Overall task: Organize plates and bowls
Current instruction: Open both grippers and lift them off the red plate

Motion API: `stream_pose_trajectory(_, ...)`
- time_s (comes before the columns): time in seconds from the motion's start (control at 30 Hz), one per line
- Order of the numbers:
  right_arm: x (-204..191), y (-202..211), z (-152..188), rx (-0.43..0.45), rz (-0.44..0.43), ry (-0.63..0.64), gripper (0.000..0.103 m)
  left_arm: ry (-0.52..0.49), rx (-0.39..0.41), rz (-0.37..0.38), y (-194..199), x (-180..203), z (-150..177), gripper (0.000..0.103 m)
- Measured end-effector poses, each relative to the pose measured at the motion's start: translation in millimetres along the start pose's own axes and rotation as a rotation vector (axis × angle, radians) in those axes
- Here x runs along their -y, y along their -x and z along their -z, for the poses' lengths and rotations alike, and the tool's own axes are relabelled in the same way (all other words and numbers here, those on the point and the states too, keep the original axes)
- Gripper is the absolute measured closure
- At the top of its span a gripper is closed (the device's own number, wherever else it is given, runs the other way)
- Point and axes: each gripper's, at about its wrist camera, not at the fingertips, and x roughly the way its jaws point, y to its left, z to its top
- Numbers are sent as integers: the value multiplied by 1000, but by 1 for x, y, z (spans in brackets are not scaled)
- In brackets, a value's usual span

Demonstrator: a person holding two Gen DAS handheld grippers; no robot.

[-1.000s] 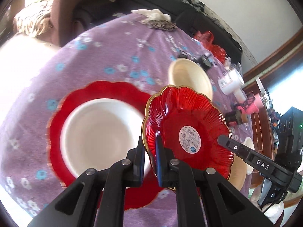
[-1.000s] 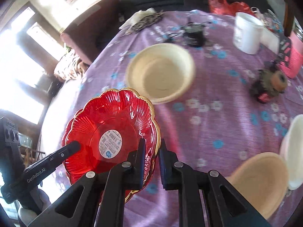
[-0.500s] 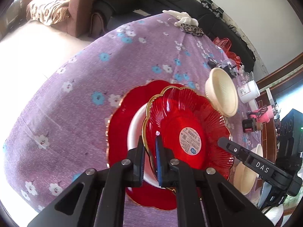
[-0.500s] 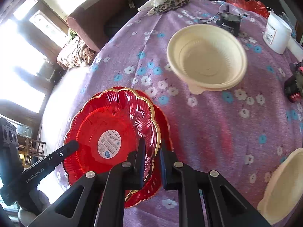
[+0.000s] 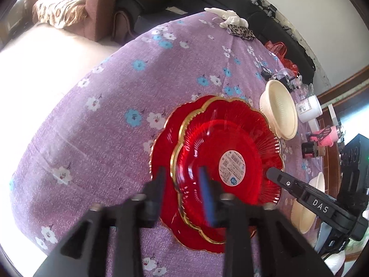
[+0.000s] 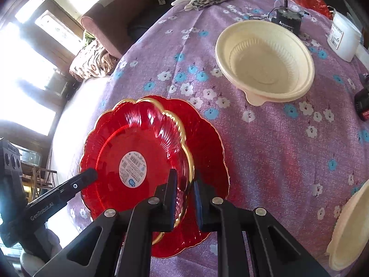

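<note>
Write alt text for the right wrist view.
The right gripper is shut on the gold rim of a red scalloped plate resting on another red plate on a purple floral tablecloth. A cream bowl sits beyond them.

- The left wrist view looks steeply down along its own fingers point(image 5: 159, 191) at the counter point(image 5: 110, 120), close above it, with the fingers rising from the bottom edge.
- The right wrist view looks down just as steeply along its fingers point(image 6: 171, 191), equally close.
- Both views share the red plate point(image 5: 230, 143) point(image 6: 138, 138) just ahead of the fingers. The cream bowl point(image 5: 280, 113) point(image 6: 265, 62) lies beyond the fingertips in both.
- Each camera catches the other gripper across the plate: right of the fingers in the left view point(image 5: 299, 196), left of them in the right view point(image 6: 60, 191).
</note>
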Motion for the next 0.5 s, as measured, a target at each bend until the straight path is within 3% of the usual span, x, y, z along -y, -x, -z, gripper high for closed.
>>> stream_pose_trajectory(0.17,5,8,-1,35,-8,-23,67,-20,25,7,13,4,1,58)
stream_pose_trajectory(0.33,14,25,5,89,-7,-51,67,-65,73,-6,29,18,2,53)
stream_pose_trajectory(0.5,32,50,22,168,23,-82,57,-234,166,-121,44,57,11,52)
